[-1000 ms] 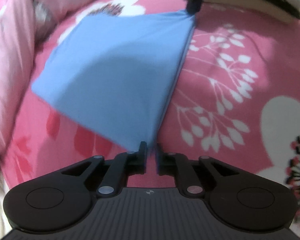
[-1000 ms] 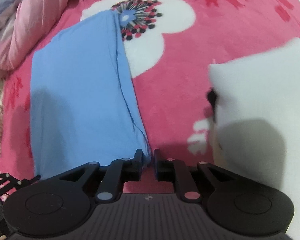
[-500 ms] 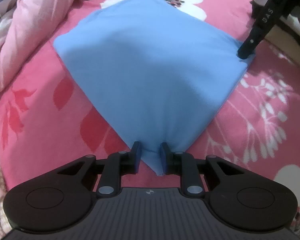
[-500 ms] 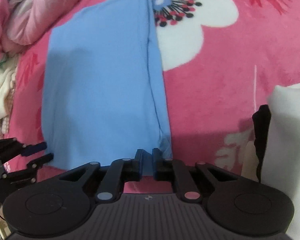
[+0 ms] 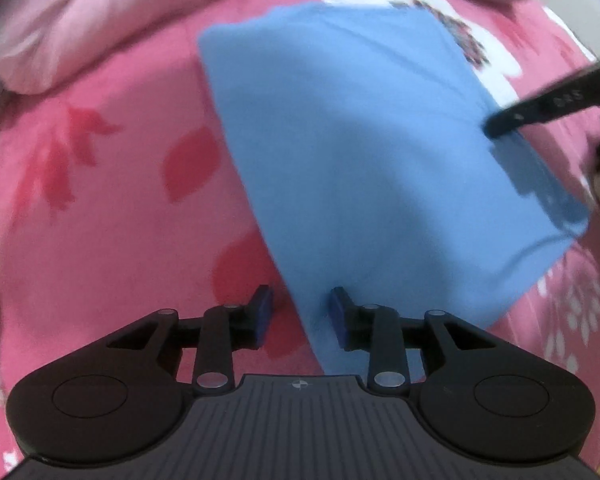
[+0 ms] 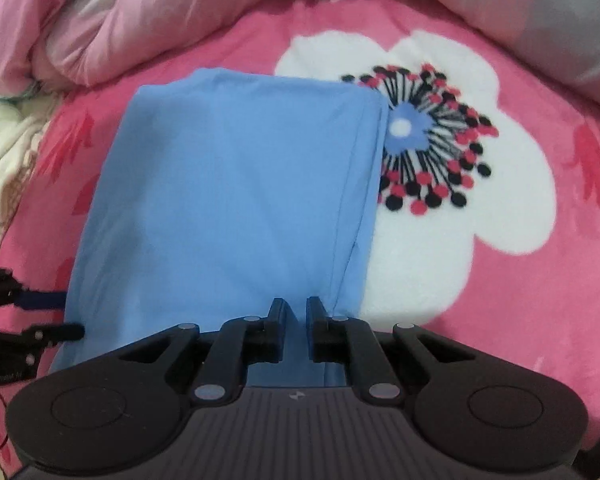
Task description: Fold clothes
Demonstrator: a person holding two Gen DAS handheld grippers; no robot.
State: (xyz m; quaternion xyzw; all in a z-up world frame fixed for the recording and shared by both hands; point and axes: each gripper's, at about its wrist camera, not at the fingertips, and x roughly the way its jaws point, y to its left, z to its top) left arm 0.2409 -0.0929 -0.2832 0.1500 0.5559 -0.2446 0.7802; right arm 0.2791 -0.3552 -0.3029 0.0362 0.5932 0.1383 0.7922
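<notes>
A folded blue garment point(image 5: 372, 168) lies flat on the pink flowered bedspread point(image 5: 100, 208); it also shows in the right wrist view point(image 6: 236, 208). My left gripper point(image 5: 300, 312) is open, its jaws apart over the garment's near left edge, holding nothing. My right gripper point(image 6: 297, 316) has its jaws slightly apart over the garment's near right corner, cloth showing in the narrow gap. The right gripper's fingers point(image 5: 540, 108) reach in over the garment in the left wrist view. The left gripper's fingers point(image 6: 40, 316) show at the garment's left edge in the right wrist view.
A rumpled pink and grey quilt point(image 6: 148, 28) lies along the far side of the bed, also in the left wrist view point(image 5: 80, 24). A pale cream garment point(image 6: 4, 152) lies at the left. A large white flower print point(image 6: 460, 184) is beside the garment.
My left gripper has opened and let go of the garment's corner. The garment has been laid flat. My right gripper's jaws have parted a little and both views have shifted.
</notes>
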